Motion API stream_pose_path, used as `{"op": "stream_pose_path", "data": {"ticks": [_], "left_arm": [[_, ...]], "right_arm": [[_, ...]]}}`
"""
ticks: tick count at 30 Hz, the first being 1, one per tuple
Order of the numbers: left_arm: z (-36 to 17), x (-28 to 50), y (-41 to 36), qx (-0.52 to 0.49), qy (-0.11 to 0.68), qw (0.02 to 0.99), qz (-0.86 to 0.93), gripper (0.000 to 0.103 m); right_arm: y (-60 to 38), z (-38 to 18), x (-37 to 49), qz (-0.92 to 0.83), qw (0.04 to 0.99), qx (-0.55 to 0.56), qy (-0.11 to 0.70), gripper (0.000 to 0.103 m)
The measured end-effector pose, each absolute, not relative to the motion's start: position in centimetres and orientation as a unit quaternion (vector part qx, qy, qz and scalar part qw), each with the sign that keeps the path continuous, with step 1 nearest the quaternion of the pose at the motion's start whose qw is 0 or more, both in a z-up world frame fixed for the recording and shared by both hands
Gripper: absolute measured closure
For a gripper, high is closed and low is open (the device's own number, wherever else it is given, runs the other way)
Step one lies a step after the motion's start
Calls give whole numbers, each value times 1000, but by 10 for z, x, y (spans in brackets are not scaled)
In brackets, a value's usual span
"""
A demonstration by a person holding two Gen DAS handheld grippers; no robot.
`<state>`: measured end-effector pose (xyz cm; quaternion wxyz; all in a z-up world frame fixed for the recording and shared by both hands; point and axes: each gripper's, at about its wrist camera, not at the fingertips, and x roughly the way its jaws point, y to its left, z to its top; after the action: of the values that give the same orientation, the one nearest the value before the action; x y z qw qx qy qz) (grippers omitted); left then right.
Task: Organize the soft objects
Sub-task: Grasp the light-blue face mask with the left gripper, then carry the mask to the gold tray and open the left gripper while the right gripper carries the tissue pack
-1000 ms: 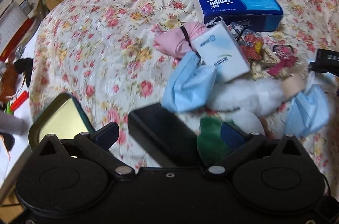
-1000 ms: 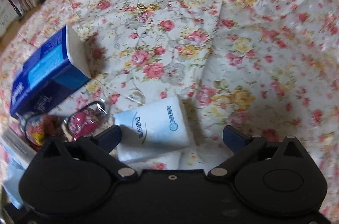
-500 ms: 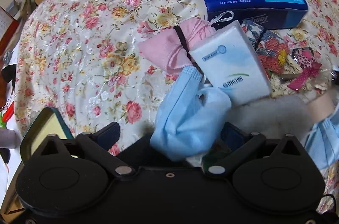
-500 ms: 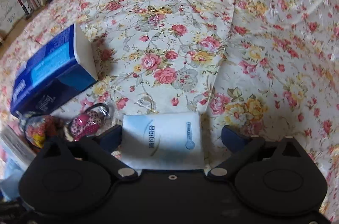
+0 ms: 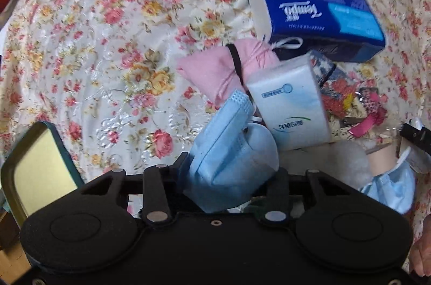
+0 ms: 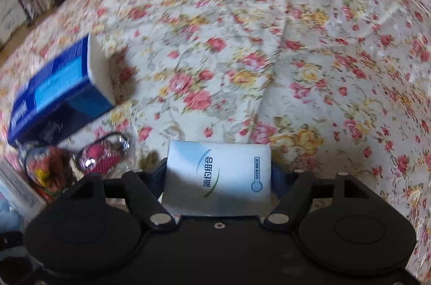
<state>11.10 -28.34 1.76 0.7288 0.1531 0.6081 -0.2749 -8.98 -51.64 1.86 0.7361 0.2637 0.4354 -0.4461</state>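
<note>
Bedspread (image 5: 107, 48), floral, creased, filling both views; edges cut off by the frame.
Blue tissue box (image 5: 317, 15) at 1 o'clock in the left view, lettering blurred; at 9 o'clock in the right view.
Pink cloth pouch (image 5: 223, 69), partly covered by a white tissue pack (image 5: 291, 110).
White fluffy item (image 5: 347, 161) at 4 o'clock, mostly hidden, kind unclear.
Left gripper (image 5: 231, 174), pointing steeply down, jaws closed on a crumpled blue face mask (image 5: 231, 150), pleated, bunched upward.
Second blue mask (image 5: 390, 190) at 4 o'clock, cut off.
Right gripper (image 6: 218, 177), angled down, jaws closing on a second white tissue pack (image 6: 218, 177), both pads against its sides; lower end hidden.
Patterned trinkets (image 6: 102, 155) at 9 o'clock, blurred.
</note>
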Motion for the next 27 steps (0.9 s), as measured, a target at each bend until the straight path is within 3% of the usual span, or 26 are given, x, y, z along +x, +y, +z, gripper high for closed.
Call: {"op": "stream_pose_path", "data": {"ticks": [11, 20, 27], "left_arm": [[83, 92, -206, 145, 554, 774, -272, 61], [72, 73, -131, 142, 542, 797, -227, 61], [34, 70, -73, 113, 572, 790, -192, 61]], "right_arm": [[-495, 81, -126, -471, 756, 277, 361, 31], [-390, 133, -115, -377, 824, 216, 364, 30], [-289, 135, -91, -265, 857, 177, 404, 30]]}}
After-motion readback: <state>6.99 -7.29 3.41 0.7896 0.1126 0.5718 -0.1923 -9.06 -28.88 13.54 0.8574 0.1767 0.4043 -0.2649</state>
